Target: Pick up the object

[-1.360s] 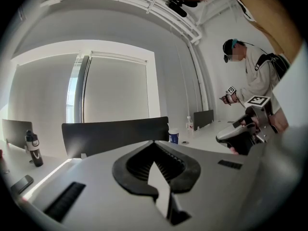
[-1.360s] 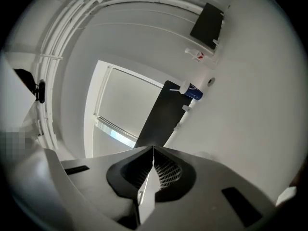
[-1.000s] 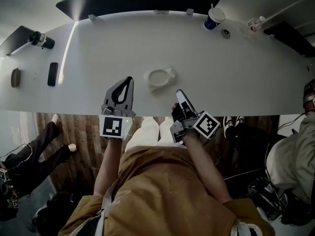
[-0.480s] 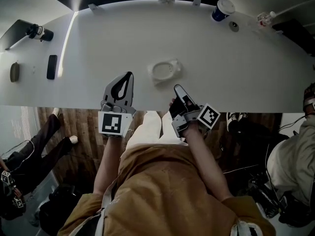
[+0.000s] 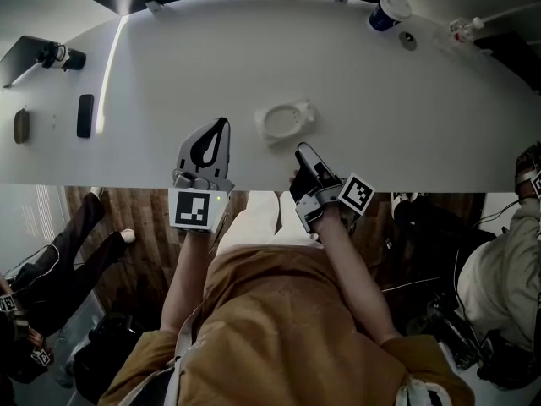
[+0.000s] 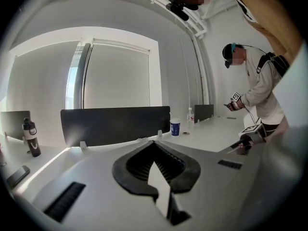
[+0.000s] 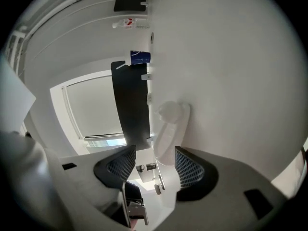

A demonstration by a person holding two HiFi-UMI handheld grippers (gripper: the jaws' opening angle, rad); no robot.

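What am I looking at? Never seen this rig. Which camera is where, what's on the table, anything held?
There is no robot here: a seated person holds a two-jaw gripper in each hand. The head view looks down from a camera on their head. Each gripper view looks along that gripper's own jaws. The left gripper is shut and empty. The right gripper is opening its jaws, and the white object lies just ahead of them, not gripped. Also on the table are a cup, a phone and a bottle. Nothing is held.
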